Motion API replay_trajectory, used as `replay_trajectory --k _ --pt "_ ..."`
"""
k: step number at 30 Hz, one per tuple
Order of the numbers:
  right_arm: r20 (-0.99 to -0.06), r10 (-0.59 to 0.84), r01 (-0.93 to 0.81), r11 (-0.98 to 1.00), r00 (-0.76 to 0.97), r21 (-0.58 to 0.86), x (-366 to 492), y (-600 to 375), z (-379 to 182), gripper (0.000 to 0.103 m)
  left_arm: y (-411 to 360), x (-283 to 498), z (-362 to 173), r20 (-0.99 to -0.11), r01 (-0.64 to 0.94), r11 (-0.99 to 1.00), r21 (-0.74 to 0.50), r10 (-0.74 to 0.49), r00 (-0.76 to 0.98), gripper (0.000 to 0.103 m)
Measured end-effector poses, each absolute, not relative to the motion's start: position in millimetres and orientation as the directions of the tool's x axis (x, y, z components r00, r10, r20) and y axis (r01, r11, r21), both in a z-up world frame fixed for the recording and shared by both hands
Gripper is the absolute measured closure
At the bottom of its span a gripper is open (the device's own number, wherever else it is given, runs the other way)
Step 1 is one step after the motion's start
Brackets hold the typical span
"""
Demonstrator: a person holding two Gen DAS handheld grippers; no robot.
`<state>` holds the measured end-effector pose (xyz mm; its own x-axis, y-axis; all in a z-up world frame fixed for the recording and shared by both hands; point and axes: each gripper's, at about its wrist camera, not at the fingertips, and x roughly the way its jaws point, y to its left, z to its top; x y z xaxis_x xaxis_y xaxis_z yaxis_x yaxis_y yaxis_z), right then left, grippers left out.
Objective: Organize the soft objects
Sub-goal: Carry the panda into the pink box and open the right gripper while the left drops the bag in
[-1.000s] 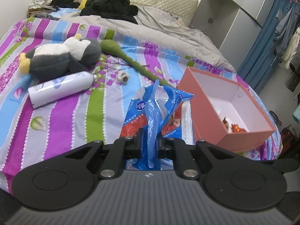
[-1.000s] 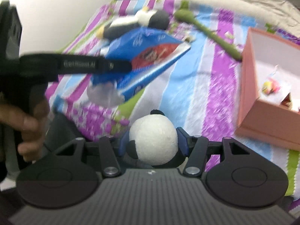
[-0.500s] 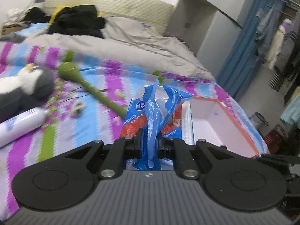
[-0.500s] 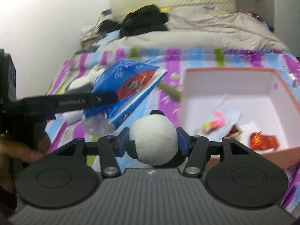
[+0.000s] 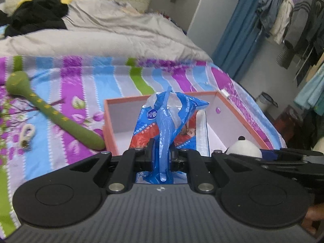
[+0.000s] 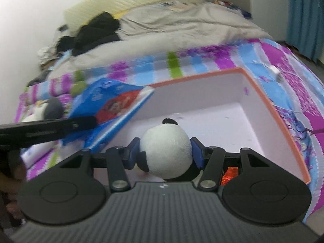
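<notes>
My left gripper [image 5: 161, 156] is shut on a blue and red plastic tissue pack [image 5: 166, 121], pinching its crumpled end. The pack hangs over the near left part of the open pink box [image 5: 109, 121]. The right wrist view shows the same pack [image 6: 113, 105] held out over the box's left wall. My right gripper [image 6: 165, 154] is shut on a small panda plush [image 6: 166, 154], its blue pads pressing the white head from both sides. The panda hovers over the box's white inside [image 6: 222, 121]. In the left wrist view the panda [image 5: 243, 149] peeks in at the right.
A green plush stick [image 5: 50, 117] lies on the striped bedsheet left of the box, near a small white trinket [image 5: 27, 134]. A penguin plush [image 6: 46, 111] rests further left. Red wrappers [image 6: 229, 174] lie in the box. A grey duvet and black clothes [image 5: 36, 18] cover the bed's far end.
Both grippers have swept right across the bed with their loads, from beside the box to over it. The penguin and the white bottle have left the left wrist view.
</notes>
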<state>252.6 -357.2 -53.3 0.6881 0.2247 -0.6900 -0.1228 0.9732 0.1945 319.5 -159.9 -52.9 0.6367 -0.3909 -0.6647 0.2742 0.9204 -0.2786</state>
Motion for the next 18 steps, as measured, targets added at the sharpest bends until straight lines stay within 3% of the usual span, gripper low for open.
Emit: replay_trajectory --k 15,16,18 --pt "-0.764 0.122 0.052 0.979 0.633 0.199 306 -409 -105 0.044 -202 379 -93 -0.744 0.315 0.914 -0.256 -0.394 0.540 0.087" --pt "-0.767 0.120 0.054 0.979 0.630 0.197 307 -409 -106 0.044 -202 378 -93 -0.748 0.313 0.915 -0.254 -0.391 0.536 0.083" --pt "-0.771 0.120 0.069 0.976 0.625 0.208 307 -410 -107 0.040 -200 375 -91 -0.755 0.305 0.918 -0.255 -0.386 0.530 0.052"
